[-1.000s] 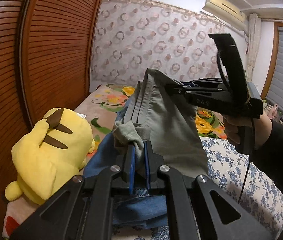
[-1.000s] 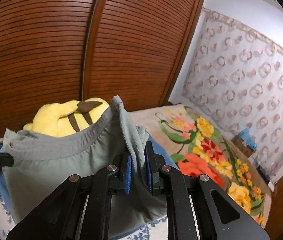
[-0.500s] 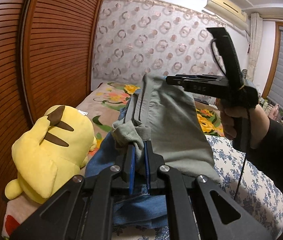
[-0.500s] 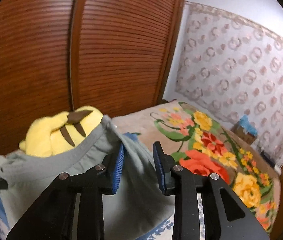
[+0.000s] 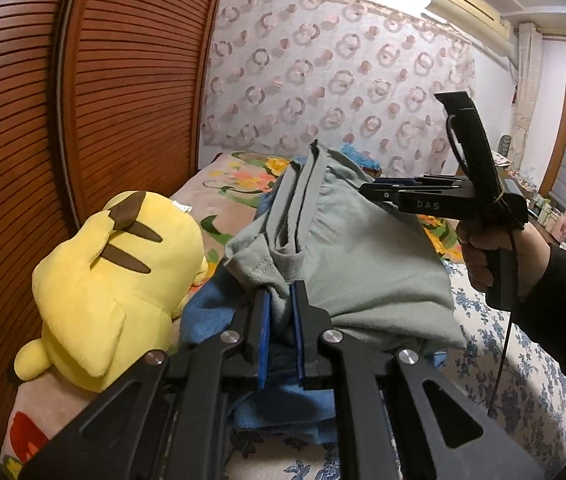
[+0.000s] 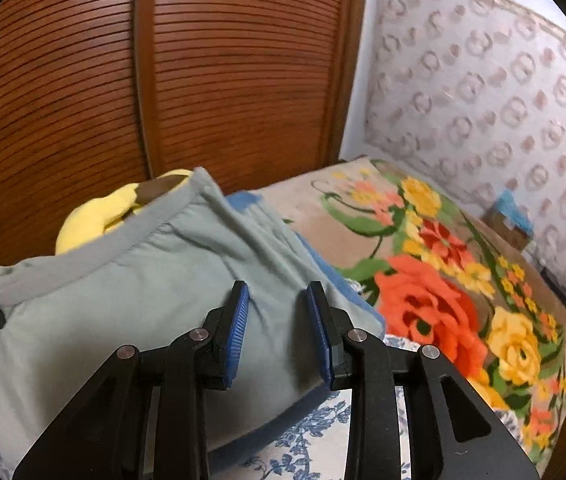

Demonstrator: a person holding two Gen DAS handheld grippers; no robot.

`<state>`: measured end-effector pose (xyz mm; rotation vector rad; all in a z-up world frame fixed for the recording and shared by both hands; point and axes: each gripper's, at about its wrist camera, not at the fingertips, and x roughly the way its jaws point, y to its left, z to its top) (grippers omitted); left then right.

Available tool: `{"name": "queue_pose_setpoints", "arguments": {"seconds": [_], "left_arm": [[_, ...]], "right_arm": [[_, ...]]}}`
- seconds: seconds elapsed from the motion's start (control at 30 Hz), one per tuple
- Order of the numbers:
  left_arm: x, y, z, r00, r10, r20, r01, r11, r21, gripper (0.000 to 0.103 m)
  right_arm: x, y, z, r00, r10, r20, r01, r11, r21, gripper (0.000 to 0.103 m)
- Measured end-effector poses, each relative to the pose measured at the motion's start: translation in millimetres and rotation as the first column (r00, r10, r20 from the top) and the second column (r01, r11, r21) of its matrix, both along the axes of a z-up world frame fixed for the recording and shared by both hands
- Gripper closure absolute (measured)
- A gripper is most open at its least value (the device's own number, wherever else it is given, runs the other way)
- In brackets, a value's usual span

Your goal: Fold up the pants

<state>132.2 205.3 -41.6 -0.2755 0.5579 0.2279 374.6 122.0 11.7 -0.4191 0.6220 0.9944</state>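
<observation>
The grey-green pants (image 5: 363,252) hang bunched over a pile of blue clothes on the bed. My left gripper (image 5: 281,300) is shut on a corner of the pants near a hem. In the right wrist view the pants (image 6: 131,292) spread below my right gripper (image 6: 279,312), which is open with its blue pads apart and holds nothing. The right gripper (image 5: 379,190) also shows in the left wrist view, level with the pants' upper edge.
A yellow plush toy (image 5: 115,280) lies at the left beside a slatted wooden wardrobe (image 5: 83,100). Blue clothes (image 5: 283,404) lie under the pants. A floral blanket (image 6: 443,280) covers the bed's far part; a blue-flowered sheet (image 5: 523,380) covers the near right.
My right gripper has opened and let go of the pants, then drawn back. The freed cloth has sagged. My left gripper keeps its hold.
</observation>
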Motion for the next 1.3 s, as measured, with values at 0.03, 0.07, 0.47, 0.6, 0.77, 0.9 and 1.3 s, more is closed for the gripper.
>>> {"name": "queue_pose_setpoints", "arguments": {"seconds": [0.03,0.07,0.47,0.6,0.77,0.9,1.3], "left_arm": [[-1.2,-0.2,-0.6,1.000,0.003,0.000,-0.003,1.000,-0.007,0.093],[-2.0,-0.7,-0.4,1.000,0.005,-0.003,-0.005,1.000,-0.007,0.092],[-17.6,-10.4,8.6,0.999,0.000,-0.047,0.002,0.999,0.037,0.045],[-27.4,-18.2,11.4,0.999,0.001,-0.055,0.002,0.998,0.059,0.044],[-38.6,-23.5,16.1,0.998,-0.001,-0.063,0.005,0.998,0.063,0.044],[-47.8,-27.5,19.9,0.997,0.002,-0.073,0.004,0.996,0.088,0.044],[-78.2,-45.6,28.5,0.999,0.001,-0.055,0.006,0.991,0.136,0.044]], "right_arm": [[-0.4,-1.7,-0.5,1.000,-0.005,-0.006,0.005,1.000,0.009,0.073],[-1.4,-2.8,0.3,1.000,-0.009,-0.007,0.009,1.000,0.014,0.073],[-59.9,-18.4,6.4,0.998,0.028,-0.062,-0.023,0.996,0.083,0.047],[-75.9,-20.6,1.0,0.998,0.036,-0.052,-0.031,0.995,0.091,0.039],[-84.6,-18.3,-11.1,0.999,-0.001,-0.040,0.004,0.996,0.087,0.031],[-87.3,-24.8,-8.7,0.998,-0.031,-0.063,0.037,0.995,0.097,0.030],[-131.8,-58.5,14.2,0.996,-0.084,-0.042,0.089,0.988,0.124,0.021]]}}
